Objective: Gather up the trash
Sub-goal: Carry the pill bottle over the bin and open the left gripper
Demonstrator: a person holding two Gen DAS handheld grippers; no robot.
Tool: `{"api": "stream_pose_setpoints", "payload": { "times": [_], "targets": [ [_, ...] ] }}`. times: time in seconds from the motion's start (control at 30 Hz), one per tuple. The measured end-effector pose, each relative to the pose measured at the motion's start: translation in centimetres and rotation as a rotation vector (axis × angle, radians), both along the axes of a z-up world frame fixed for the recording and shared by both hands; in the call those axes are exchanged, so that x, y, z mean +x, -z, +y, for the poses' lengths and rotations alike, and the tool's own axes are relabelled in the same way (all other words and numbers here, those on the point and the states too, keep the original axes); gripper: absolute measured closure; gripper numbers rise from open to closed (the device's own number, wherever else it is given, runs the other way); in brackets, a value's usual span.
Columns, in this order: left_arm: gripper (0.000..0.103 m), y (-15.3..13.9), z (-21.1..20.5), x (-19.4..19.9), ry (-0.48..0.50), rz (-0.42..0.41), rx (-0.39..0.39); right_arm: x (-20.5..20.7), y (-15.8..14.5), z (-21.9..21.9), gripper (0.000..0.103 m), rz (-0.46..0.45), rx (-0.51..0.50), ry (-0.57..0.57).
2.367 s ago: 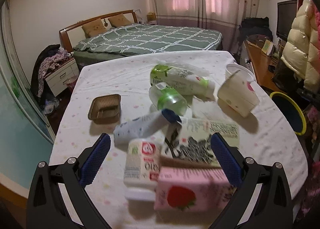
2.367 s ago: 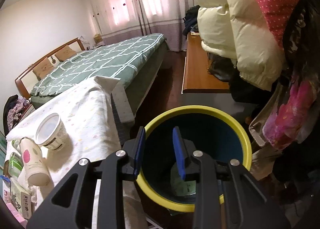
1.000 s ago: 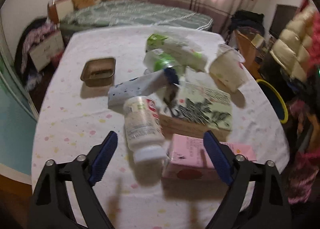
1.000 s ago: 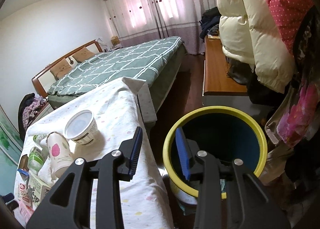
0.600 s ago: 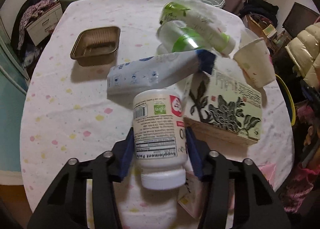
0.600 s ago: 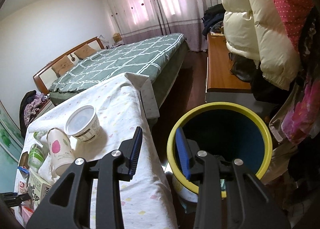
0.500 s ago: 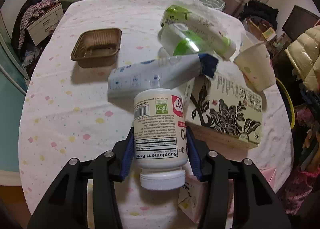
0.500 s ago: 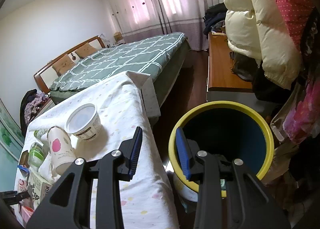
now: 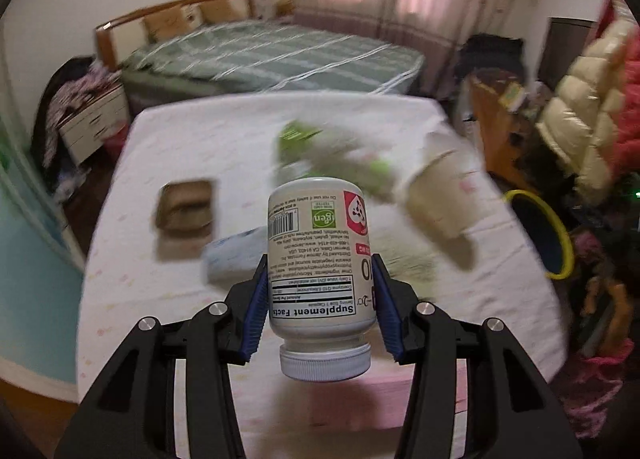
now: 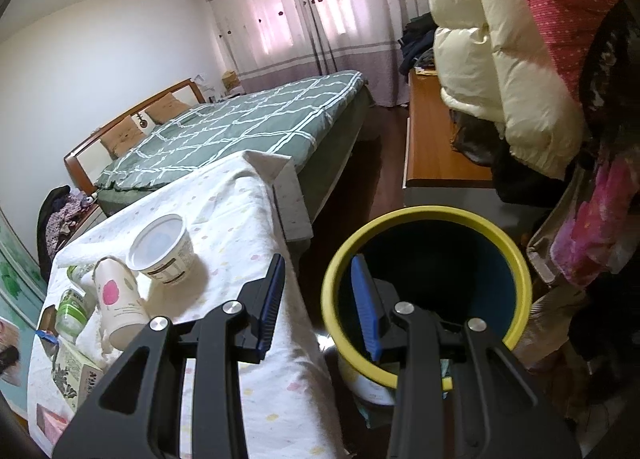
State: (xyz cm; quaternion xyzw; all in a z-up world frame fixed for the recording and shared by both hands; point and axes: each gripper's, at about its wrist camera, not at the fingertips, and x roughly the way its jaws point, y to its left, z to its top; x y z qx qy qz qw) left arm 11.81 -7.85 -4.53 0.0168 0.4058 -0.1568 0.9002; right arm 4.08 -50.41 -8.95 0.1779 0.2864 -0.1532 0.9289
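**Supplement bottle clamped, lifted clear of the table**

While gripped between the blue pads of the left gripper [image 9: 320,299], sits pinched at the lower body: white supplement bottle [image 9: 320,259], one pad [image 9: 256,307] flat on each side, jaws narrowed to the bottle's width. Hangs above the spotted tablecloth [image 9: 120,299], touching nothing else. Points with its white screw cap [image 9: 325,363] toward the camera and its flat base away and upward, long axis running along the fingers, label text upside down. Lies behind it, blurred: brown tray [image 9: 186,207], green-labelled bottles [image 9: 320,151], tipped paper cup [image 9: 438,195], pale pouch [image 9: 236,255]. Shows at the right edge: yellow-rimmed bin [image 9: 556,235].

Stands partly open and empty: right gripper [image 10: 318,299], blue pads apart with nothing between them, poised beside the table edge and over the rim of the bin [image 10: 520,259]. Rests on the cloth to the left in that view: white tub [image 10: 164,251] on its side, just beside the paper cup [image 10: 118,303].
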Motion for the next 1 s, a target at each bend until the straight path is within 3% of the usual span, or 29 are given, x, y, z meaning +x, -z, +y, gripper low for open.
{"api": "stream_pose_setpoints", "payload": {
  "times": [0.2, 0.47, 0.77, 0.97, 1.0],
  "targets": [
    [0.055, -1.8, -9.1, -0.1, 0.195, -0.014, -0.063, -1.5, 0.3, -2.3, 0.069, 0.007, -0.022, 0.053],
    [0.055, 0.2, -24.1, 1.6, 0.387, 0.012, -0.039, -5.1, 1.1, -6.6, 0.069, 0.040, -0.074, 0.157],
    [0.055, 4.5, -37.2, 3.1, 0.481, 0.059, 0.033, -8.1, 1.2, -9.4, 0.069, 0.054, -0.111, 0.237],
    [0.055, 6.3, -41.8, 3.7, 0.518, 0.083, 0.060, -8.8, 1.4, -10.3, 0.066, 0.063, -0.108, 0.248],
    [0.050, 6.5, -42.4, 3.6, 0.521, 0.078, 0.071, -8.8, 1.4, -10.4, 0.066, 0.063, -0.105, 0.251]
  ]
}}
